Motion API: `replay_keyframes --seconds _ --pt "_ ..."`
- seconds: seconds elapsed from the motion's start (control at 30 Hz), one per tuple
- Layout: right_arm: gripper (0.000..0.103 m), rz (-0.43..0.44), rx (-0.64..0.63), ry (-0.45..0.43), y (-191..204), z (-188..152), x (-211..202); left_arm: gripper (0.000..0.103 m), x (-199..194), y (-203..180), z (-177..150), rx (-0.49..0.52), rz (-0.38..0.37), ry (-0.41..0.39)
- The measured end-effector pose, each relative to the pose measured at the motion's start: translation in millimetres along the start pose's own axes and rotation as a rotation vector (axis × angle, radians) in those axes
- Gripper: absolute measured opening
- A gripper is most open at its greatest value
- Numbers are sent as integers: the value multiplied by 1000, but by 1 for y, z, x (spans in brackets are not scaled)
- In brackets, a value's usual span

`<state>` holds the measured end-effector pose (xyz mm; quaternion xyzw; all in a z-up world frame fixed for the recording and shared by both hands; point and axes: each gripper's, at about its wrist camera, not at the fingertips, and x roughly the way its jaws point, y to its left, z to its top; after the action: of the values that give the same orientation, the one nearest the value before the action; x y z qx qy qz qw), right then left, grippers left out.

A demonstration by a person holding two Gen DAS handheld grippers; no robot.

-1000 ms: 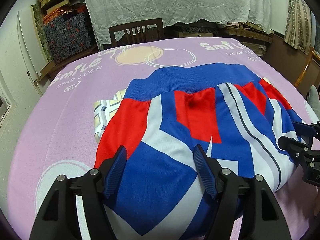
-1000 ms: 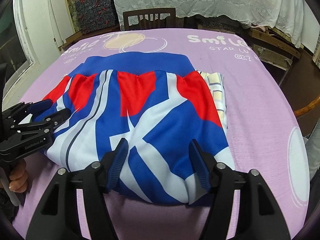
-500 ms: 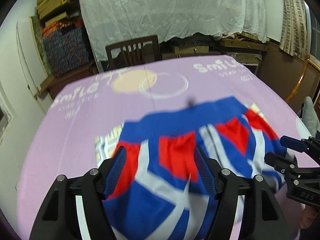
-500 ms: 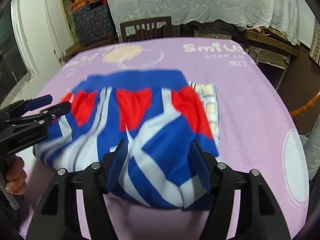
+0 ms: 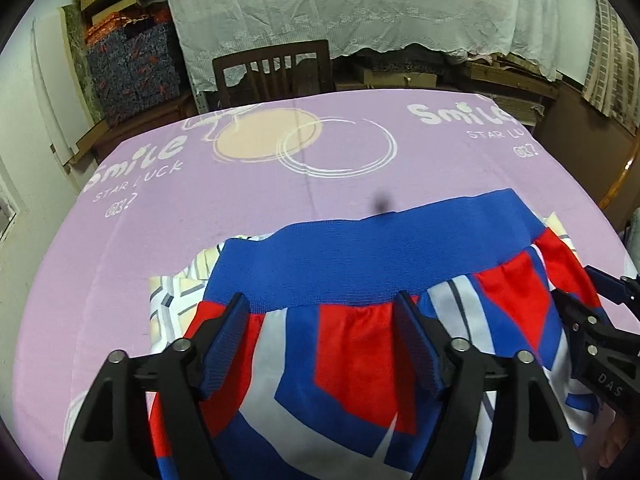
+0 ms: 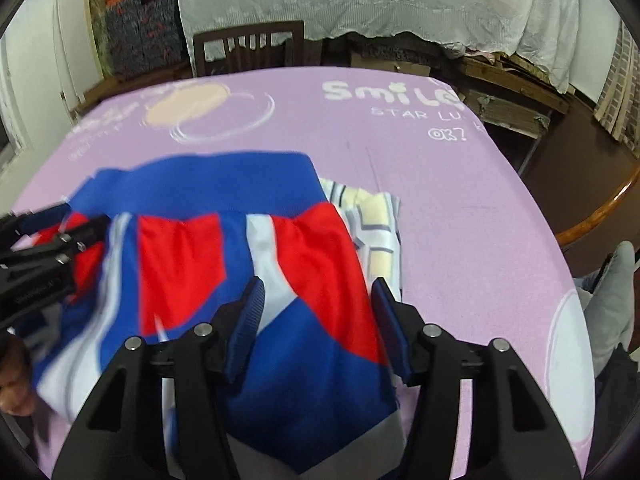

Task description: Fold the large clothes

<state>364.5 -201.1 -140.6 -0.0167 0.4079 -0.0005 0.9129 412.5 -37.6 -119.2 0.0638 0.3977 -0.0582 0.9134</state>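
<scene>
Garment (image 5: 360, 344), red, white and blue, lies folded on the purple-covered worktop (image 5: 200, 216), atop a checked folded cloth (image 6: 372, 216). Left gripper (image 5: 324, 344) and right gripper (image 6: 316, 324) hover above, fingers spread, grasping nothing. Folding appears largely done; final tidying possibly remains.

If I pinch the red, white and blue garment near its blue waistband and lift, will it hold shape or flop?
The garment will probably flop: its fabric gathers below the waistband. The smooth printed panels look slippery, so it may slide off the checked cloth beneath. The ribbed waistband likely offers firmer grip.
</scene>
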Motion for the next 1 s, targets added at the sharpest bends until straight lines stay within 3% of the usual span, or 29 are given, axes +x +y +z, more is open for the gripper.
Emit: replay_keyframes --seconds 0.47,1.0 --pt "54 -128 -103 -107 15 -9 -23 80 -11 2 -8 5 -1 -8" --pt "55 -151 -113 -204 21 -22 -68 80 -57 -2 -31 6 -32 -34"
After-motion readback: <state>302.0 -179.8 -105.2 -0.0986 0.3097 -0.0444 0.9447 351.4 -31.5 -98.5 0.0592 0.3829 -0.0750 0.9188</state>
